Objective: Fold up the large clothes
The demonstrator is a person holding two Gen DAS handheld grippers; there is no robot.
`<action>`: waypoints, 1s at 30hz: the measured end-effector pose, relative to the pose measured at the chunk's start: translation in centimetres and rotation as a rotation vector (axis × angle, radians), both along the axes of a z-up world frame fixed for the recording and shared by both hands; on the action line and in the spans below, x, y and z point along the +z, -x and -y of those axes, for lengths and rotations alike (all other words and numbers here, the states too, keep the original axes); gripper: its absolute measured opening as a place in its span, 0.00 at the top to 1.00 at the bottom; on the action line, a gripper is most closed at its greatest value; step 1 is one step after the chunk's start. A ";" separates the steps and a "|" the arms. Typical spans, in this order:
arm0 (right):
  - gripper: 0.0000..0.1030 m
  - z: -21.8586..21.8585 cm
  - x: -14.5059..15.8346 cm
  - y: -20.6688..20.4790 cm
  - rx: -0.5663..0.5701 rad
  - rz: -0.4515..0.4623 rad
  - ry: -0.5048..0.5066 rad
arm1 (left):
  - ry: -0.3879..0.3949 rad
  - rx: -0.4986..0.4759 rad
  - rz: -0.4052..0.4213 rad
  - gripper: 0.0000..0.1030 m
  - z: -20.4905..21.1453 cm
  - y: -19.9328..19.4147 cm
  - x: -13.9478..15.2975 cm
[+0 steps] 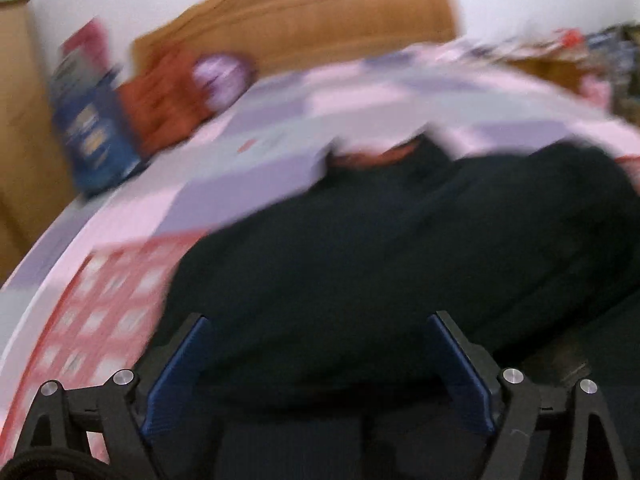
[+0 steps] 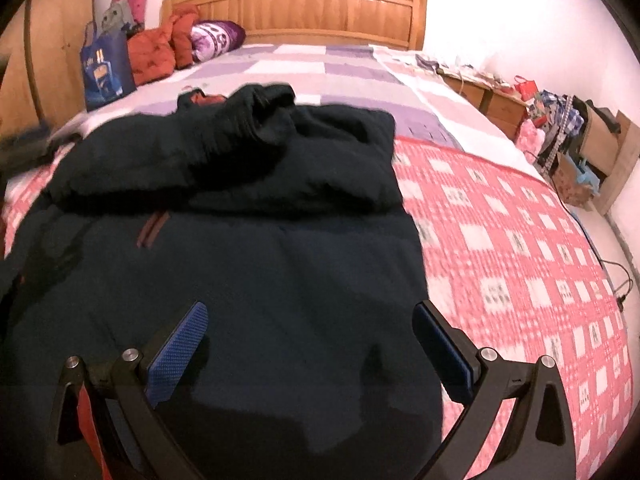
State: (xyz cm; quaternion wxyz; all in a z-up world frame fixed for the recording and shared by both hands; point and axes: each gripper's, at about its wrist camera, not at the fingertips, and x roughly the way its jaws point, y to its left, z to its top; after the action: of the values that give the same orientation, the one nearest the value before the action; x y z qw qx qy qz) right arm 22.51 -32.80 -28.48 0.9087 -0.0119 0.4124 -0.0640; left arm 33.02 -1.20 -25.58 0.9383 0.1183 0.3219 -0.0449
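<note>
Pink checked bedspread point(image 2: 520, 248), wooden headboard point(image 2: 320, 4) behind

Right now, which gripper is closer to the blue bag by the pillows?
Probably left. The left gripper is over the dark jacket's bag side; the right gripper hovers nearer its pink-blanket edge.

bed point(image 2: 400, 60) w/ wooden headboard point(image 2: 312, 4) | on it: pink checked quilt point(image 2: 520, 248), dark jacket point(image 2: 240, 260) spread over quilt, top part folded back | far-left corner: blue bag point(image 2: 106, 68), orange cushions point(image 2: 154, 54), purple pillow point(image 2: 216, 38)
</note>
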 end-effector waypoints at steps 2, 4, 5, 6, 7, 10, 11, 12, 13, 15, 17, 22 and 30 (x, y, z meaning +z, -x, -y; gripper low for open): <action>0.00 -0.3 0.9 -1.9 -0.002 0.021 -0.012 | -0.008 0.092 -0.056 0.12 -3.5 0.1 -2.3; 0.00 -0.6 1.9 -4.5 -0.006 0.042 -0.042 | -0.005 0.150 -0.103 0.12 -5.4 0.2 -4.2; 0.00 -0.6 2.2 -5.6 -0.009 0.047 -0.052 | -0.002 0.168 -0.127 0.12 -5.9 0.2 -5.2; 0.00 -0.8 2.6 -6.9 -0.014 0.052 -0.064 | 0.003 0.179 -0.159 0.11 -6.3 0.3 -6.4; 0.00 -1.0 3.0 -8.4 -0.021 0.057 -0.071 | 0.007 0.180 -0.201 0.10 -6.5 0.3 -7.8; 0.00 -2.0 4.0 -12.5 -0.027 0.075 -0.060 | 0.057 0.219 -0.229 0.00 -7.3 0.2 -9.2; 0.00 -2.2 4.2 -13.5 -0.030 0.076 -0.062 | 0.080 0.227 -0.241 0.00 -7.6 0.0 -9.4; 0.00 -2.3 4.1 -14.4 -0.031 0.070 -0.064 | 0.094 0.225 -0.248 0.00 -7.7 0.0 -9.6; 0.00 -2.7 3.8 -15.7 -0.035 0.046 -0.066 | 0.111 0.224 -0.251 0.00 -7.9 0.0 -9.6; 0.00 -3.3 3.1 -17.3 -0.037 0.010 -0.062 | 0.138 0.221 -0.254 0.00 -8.2 -0.2 -9.7; 0.00 -4.1 2.1 -18.7 -0.017 -0.039 -0.065 | 0.158 0.220 -0.258 0.00 -8.3 -0.2 -9.8; 0.83 -5.2 -0.4 -21.0 0.036 -0.167 -0.174 | 0.168 0.220 -0.257 0.00 -8.4 0.1 -9.9; 0.90 -7.2 11.4 -17.1 0.185 0.308 -0.036 | 0.174 0.220 -0.259 0.00 -8.4 0.2 -10.1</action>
State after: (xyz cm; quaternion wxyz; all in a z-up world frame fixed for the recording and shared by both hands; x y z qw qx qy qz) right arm 39.64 -25.62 -17.03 0.9631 -0.0235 0.2667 0.0264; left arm 32.85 7.22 -35.68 0.8949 -0.0059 0.4459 0.0153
